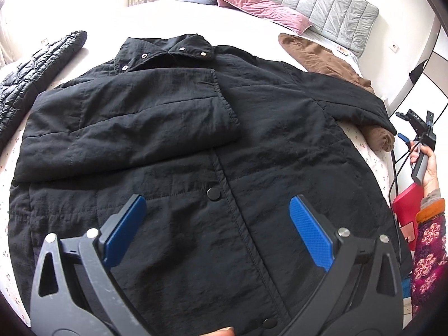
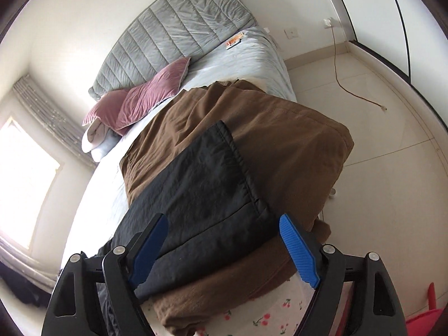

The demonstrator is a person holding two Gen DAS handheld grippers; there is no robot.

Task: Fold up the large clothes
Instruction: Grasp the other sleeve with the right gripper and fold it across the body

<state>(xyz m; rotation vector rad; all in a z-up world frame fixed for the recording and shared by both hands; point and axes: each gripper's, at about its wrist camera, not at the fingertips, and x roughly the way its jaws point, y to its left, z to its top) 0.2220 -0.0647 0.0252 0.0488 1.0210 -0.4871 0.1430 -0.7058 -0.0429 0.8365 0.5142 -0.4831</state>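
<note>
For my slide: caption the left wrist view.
Open left gripper above black jacket on bed, one sleeve folded across.

- Jacket: black, with silver and black snaps.
- Garment beneath its sleeve: brown.
- Pillow: pink.
- Headboard: grey, quilted.
- Bed sheet: white, cherry print.
- Quilted coat: black.
- Person's sleeve: purple floral, orange cuff.
- Hand-held gripper pads: blue.

Daylight is flooding from the window, blowing out whites; fisheye edges are curving and darkening, focus staying sharp.
</note>
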